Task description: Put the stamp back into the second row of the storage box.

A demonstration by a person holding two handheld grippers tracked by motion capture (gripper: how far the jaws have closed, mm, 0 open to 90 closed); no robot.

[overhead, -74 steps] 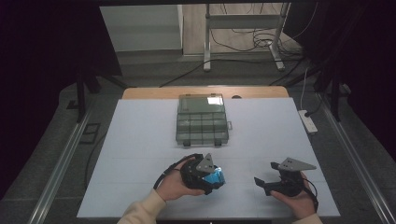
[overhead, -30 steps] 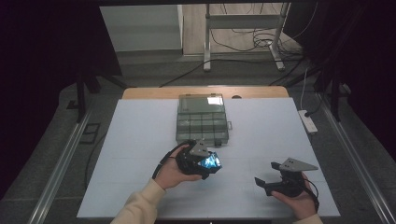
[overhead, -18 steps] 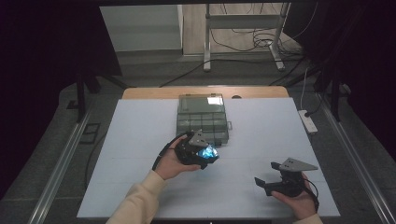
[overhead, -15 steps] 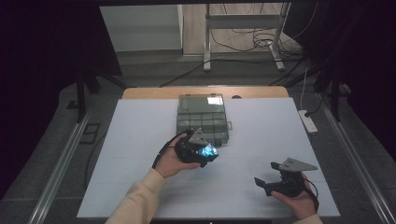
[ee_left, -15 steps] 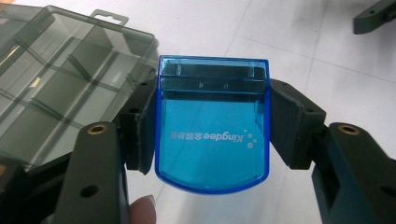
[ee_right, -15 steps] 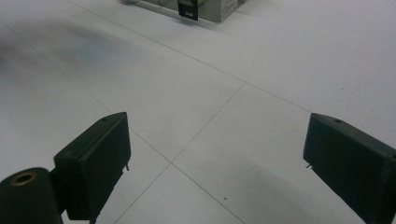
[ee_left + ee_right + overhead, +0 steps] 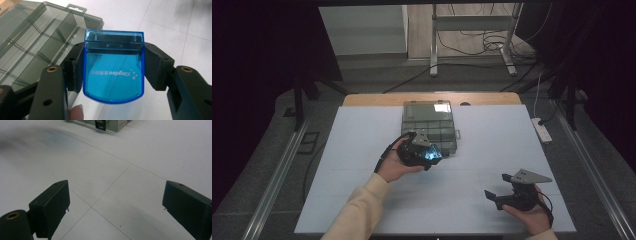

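Blue transparent box point(image 7: 114, 66) sits between the two black jaws of the left hand-held gripper point(image 7: 114, 67), which are closed against its left and right sides. The box has a rounded lower edge and a clear lid part at the top, and white letters on it read upside down as "Kingdee". In the high view the same blue box point(image 7: 430, 152) is at the front of the left hand-held gripper point(image 7: 428, 153), held above the white desk point(image 7: 362, 130) just at the near edge of the grey organizer case point(image 7: 429, 122). A fingertip point(image 7: 76, 111) of the person is visible at the bottom of the left gripper view, under the box.

The organizer case point(image 7: 37, 42) is made of smoky transparent plastic with many dividers inside, and it lies flat on the desk, to the left behind the box in that view. Its far part catches a bright reflection in the high view.

The right hand-held gripper point(image 7: 504, 192) rests low near the front right part of the desk, well apart from the case, held by the right hand point(image 7: 528, 216). In the right gripper view its jaws are wide open with nothing between them, over the bare white desk point(image 7: 120, 170). A corner of the case point(image 7: 110, 124) shows at the top of that view.
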